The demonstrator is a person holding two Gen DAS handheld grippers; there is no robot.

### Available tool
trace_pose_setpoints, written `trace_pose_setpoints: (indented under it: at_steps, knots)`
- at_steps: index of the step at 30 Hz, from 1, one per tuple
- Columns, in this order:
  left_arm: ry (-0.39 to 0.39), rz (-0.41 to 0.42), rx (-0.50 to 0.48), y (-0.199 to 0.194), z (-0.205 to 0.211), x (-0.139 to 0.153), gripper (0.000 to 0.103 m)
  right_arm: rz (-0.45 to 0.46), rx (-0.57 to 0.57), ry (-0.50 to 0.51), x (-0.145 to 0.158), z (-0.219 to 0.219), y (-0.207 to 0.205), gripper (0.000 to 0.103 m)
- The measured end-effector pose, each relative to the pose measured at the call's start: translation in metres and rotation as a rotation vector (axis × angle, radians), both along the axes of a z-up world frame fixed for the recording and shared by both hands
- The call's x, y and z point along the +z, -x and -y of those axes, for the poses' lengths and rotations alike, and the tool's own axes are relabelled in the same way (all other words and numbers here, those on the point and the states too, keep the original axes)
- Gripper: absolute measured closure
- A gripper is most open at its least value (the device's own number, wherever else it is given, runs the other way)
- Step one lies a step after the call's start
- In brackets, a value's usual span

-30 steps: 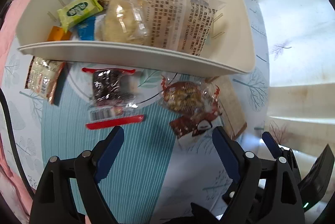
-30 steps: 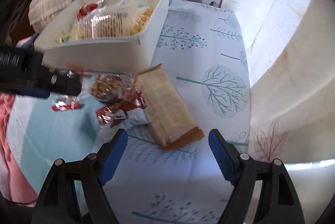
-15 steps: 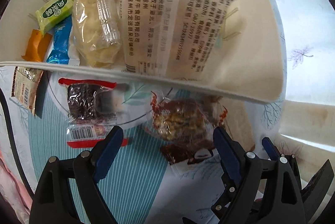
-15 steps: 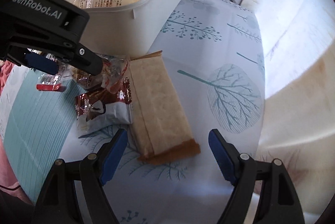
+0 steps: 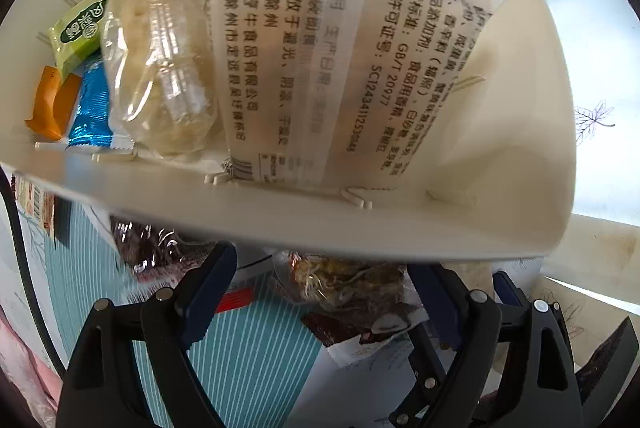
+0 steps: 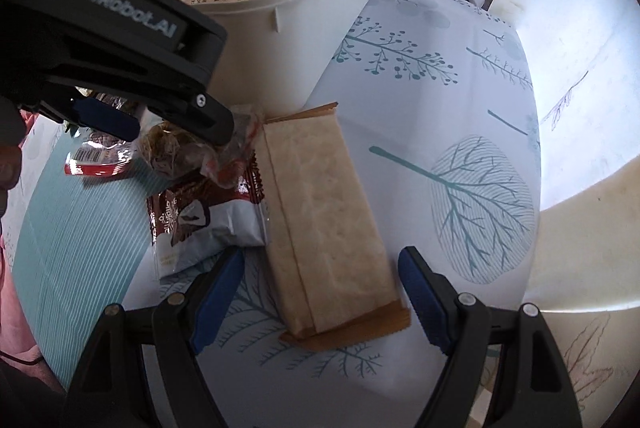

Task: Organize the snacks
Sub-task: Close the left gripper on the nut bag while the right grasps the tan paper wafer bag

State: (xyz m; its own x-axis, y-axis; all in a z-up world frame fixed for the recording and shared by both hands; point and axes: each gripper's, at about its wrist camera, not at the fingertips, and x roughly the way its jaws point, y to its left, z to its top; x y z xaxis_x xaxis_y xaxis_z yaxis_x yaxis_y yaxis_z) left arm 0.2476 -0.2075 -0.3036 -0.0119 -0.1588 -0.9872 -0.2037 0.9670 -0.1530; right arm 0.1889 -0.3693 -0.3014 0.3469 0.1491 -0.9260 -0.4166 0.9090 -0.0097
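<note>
Tree-print cloth (image 6: 460, 100) lies bare to the right. White plastic bin (image 6: 320, 28) crowds the snacks w/ crinkly packs. Long tan wrapped bar (image 6: 328, 220) lies flat between the wide-open right gripper (image 6: 320, 292). Left gripper (image 5: 324, 304) is wide too, straddling a clear nut-cluster pack (image 5: 344, 284).

snack packets (image 5: 256, 60) in bin (image 6: 320, 28), long packet (image 6: 328, 224) before it

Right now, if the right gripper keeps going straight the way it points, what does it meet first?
Most likely the long tan paper-wrapped bread bar lying on the tree-print cloth. It sits between the open jaws of the right gripper, nothing above it, though how far below is unclear.
</note>
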Motion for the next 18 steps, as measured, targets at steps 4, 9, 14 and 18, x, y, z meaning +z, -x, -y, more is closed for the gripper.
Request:
trace_pose_setpoints:
  at_steps: [4, 9, 14, 18]
  knots:
    - [-0.004, 0.004, 0.009, -0.007, -0.002, -0.005, 0.018, -0.004, -0.002, 0.001, 0.000, -0.002, -0.002, 0.023]
    - [-0.018, 0.024, 0.009, -0.012, 0.003, -0.006, 0.026, -0.018, -0.022, 0.005, 0.002, 0.000, -0.009, 0.036]
    - [-0.057, 0.038, 0.005, -0.016, 0.005, -0.002, 0.045, -0.038, -0.034, 0.014, 0.002, 0.002, -0.018, 0.041]
    - [-0.046, 0.045, 0.007, -0.015, 0.001, -0.001, 0.049, -0.060, -0.044, 0.025, 0.000, 0.001, -0.025, 0.042]
